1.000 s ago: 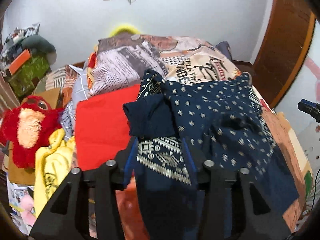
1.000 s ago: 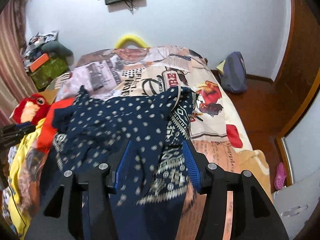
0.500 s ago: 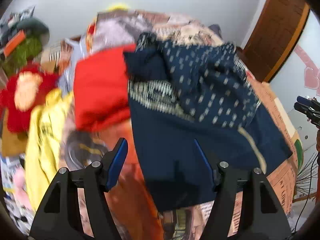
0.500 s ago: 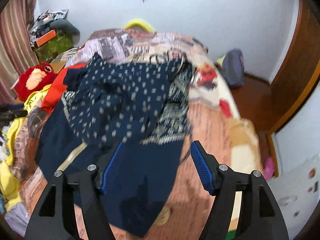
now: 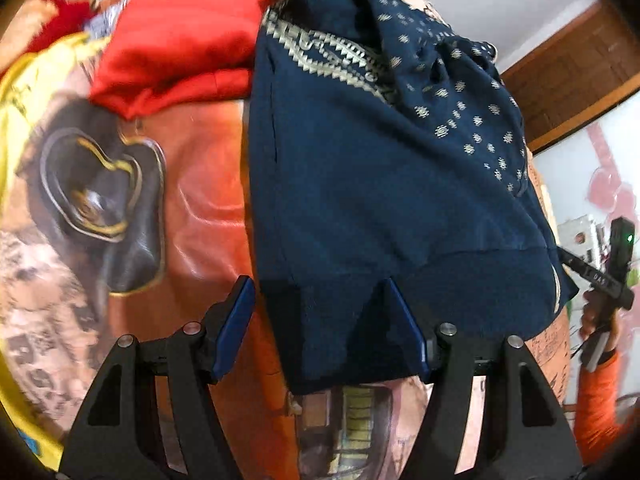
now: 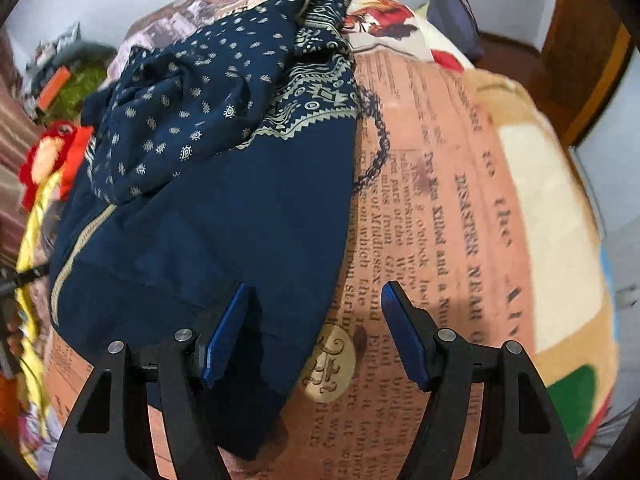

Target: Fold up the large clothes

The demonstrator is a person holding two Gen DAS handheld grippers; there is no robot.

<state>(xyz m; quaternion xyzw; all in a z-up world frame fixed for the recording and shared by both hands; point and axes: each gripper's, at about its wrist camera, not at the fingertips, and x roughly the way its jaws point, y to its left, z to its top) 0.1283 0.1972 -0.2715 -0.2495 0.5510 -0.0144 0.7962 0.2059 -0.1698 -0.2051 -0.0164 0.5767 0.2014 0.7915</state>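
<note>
Your left hand-held gripper [image 5: 320, 328] and right hand-held gripper [image 6: 314, 332] both gape wide, holding nothing. The navy garment [image 6: 224, 208] lies on the bed [image 6: 460, 200]; it looks soft and floppy, so pinch its near hem corners.

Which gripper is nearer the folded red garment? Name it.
Left. The left gripper sits over the navy garment's hem, with the red garment just up-left. The right gripper is at the navy garment's opposite corner, farther away.

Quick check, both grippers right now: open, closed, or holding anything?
Left gripper: open, holding nothing, over the navy garment.
Right gripper: open, holding nothing, at the garment's edge.
</note>
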